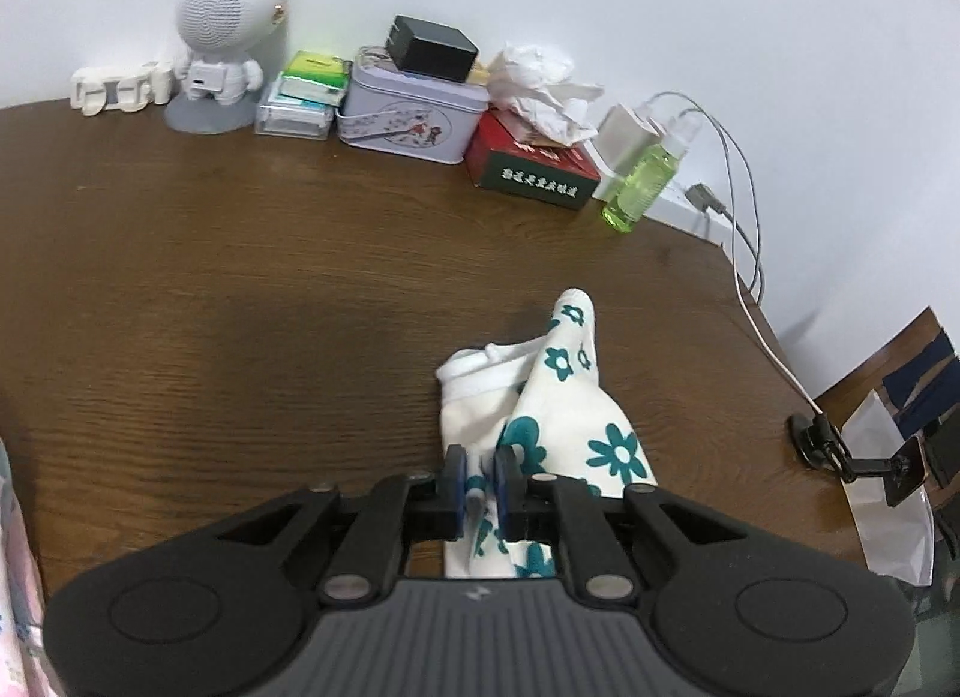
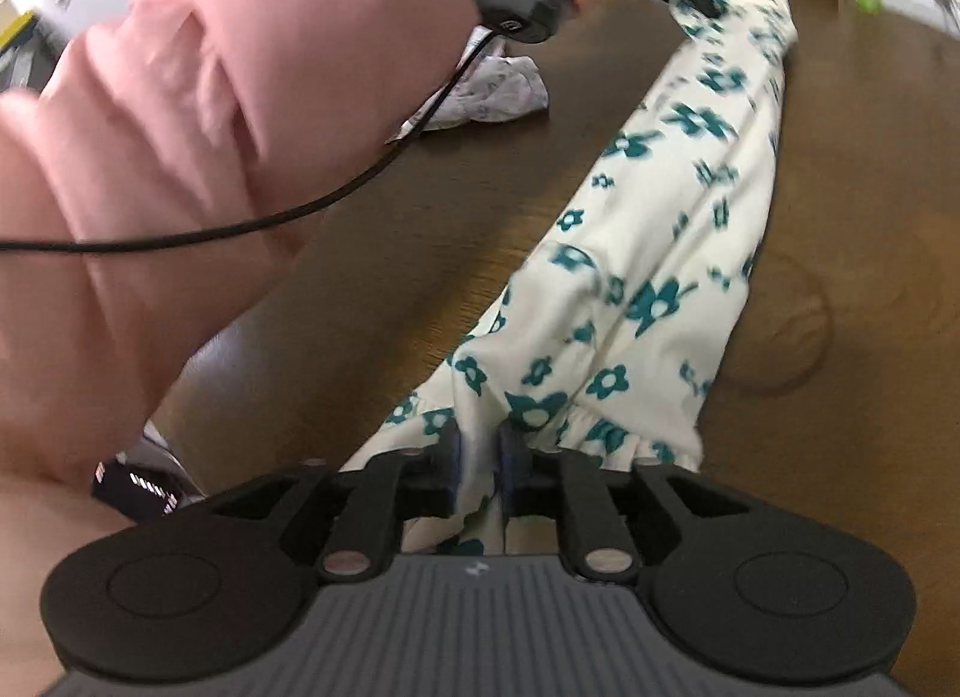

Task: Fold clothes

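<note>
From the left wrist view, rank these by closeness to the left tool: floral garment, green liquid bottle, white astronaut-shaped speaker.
1. White garment with teal flowers: clamped in the left tool.
2. Clear bottle of green liquid: far right, near the wall.
3. White astronaut-shaped speaker: far left corner, against the wall.

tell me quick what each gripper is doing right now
Left gripper: shut on the floral garment.
Right gripper: shut on the other end of the same garment.
</note>
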A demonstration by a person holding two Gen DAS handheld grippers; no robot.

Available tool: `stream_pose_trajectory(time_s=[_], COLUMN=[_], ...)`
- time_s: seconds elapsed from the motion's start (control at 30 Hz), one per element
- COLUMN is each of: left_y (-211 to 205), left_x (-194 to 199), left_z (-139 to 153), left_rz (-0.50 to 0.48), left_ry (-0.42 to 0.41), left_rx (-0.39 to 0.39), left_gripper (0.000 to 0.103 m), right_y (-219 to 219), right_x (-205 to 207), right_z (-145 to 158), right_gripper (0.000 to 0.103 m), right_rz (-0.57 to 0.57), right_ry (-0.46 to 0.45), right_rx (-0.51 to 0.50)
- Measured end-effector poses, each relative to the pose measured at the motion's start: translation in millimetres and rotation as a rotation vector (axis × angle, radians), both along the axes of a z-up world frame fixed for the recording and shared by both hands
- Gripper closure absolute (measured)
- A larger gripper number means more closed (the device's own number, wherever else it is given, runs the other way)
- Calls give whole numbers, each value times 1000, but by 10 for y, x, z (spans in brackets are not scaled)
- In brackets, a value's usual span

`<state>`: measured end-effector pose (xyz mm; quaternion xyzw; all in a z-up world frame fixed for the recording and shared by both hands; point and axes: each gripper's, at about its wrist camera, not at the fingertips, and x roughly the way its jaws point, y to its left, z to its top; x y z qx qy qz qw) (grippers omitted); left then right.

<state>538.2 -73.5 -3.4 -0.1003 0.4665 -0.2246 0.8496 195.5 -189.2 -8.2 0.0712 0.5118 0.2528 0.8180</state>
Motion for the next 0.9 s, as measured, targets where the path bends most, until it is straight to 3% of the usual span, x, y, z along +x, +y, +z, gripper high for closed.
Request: stream_pose_trajectory(time_s=[0.1,0.13,0.37,0.47,0.6,0.7,0.73,0.77,0.8,0.9], left_y=[42,58,106,-77,-495,-720,-780,-812,-817,-749], left_x=[-38,-51,-300,-455,-576,-501,-469,-446,-437,-424], left_z=[20,38,398,503,439,243,175,127,104,153], left_rz=[16,19,-26,-124,-149,-118,-110,-120,-133,-154], left_ry=[-21,-30,-153,-132,-140,-86,-66,-57,-50,-76], left_rx=[-2,2,85,90,208,279,293,280,259,215], left_gripper=[76,70,49,34,32,36,55,66,94,97], right_y=[-7,0,-301,-420,-404,-359,-343,-328,-313,-320], right_x=[-28,-50,-252,-286,-272,-269,-267,-266,-265,-308], right_z=[7,17,270,293,167,60,25,-11,-46,-82], right_gripper=[54,50,49,49,49,50,50,50,50,51], right_rz=[-24,-25,-92,-136,-133,-114,-108,-102,-96,-72], right_ry=[9,7,-66,-92,-87,-81,-78,-76,-74,-67], right_rx=[58,69,141,113,92,85,82,80,78,74])
